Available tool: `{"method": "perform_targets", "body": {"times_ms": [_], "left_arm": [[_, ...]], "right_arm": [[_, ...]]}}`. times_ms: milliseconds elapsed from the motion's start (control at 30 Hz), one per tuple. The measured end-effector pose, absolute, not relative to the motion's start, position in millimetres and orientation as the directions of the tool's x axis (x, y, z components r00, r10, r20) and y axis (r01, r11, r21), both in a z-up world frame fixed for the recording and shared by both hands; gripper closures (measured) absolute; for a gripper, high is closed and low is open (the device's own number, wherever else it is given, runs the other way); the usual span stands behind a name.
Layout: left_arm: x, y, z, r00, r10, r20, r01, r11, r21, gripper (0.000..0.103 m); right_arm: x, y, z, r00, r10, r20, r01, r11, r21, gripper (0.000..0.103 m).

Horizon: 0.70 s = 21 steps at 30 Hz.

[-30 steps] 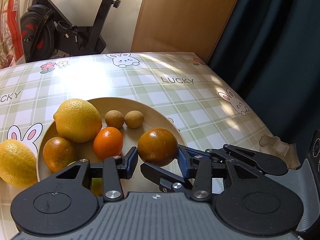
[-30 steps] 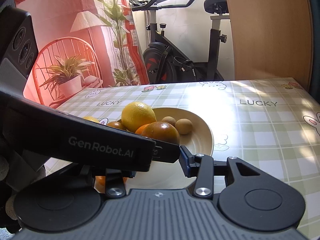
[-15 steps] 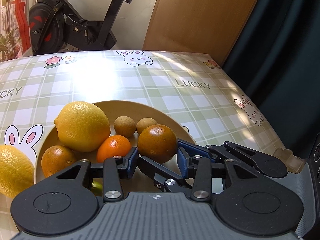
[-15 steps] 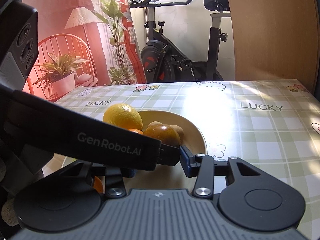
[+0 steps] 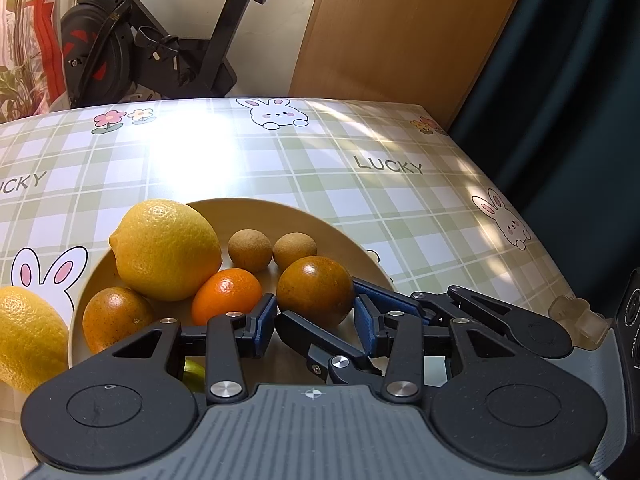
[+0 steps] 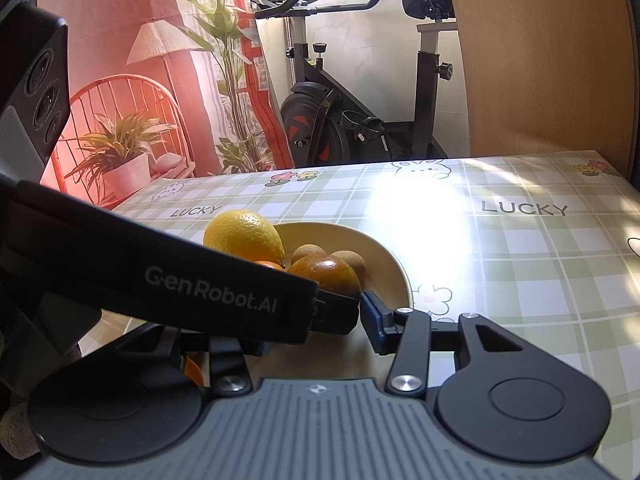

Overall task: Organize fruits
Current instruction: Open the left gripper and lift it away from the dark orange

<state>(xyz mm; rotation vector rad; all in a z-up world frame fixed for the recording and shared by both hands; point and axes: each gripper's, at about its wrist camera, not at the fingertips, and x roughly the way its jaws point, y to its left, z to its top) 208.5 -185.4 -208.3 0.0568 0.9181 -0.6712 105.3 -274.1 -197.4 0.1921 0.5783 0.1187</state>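
My left claw, narrowly parted, clamps the dark orange over the bowl's near rim. My right claw flanks the same fruit, but I cannot tell if it grips. Deeper in the bowl sits a lemon; beyond the bowl the desk stretches away.

Fruit crowds the near half of the bowl, with a large lemon blocking its left side; beyond the rim, the checked worktop lies open to its far edge.
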Motion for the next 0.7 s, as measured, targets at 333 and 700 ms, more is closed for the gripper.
{"method": "perform_targets", "body": {"times_ms": [333, 700], "left_arm": [[201, -184, -204, 0.441, -0.519, -0.732, 0.571, 0.791, -0.217, 0.058], [189, -176, -193, 0.47, -0.534, -0.703, 0.571, 0.791, -0.219, 0.058]], "right_arm": [[104, -275, -197, 0.842, 0.144, -0.519, -0.037, 0.977, 0.21, 0.055], [102, -277, -196, 0.85, 0.13, -0.511, -0.018, 0.976, 0.219, 0.055]]}}
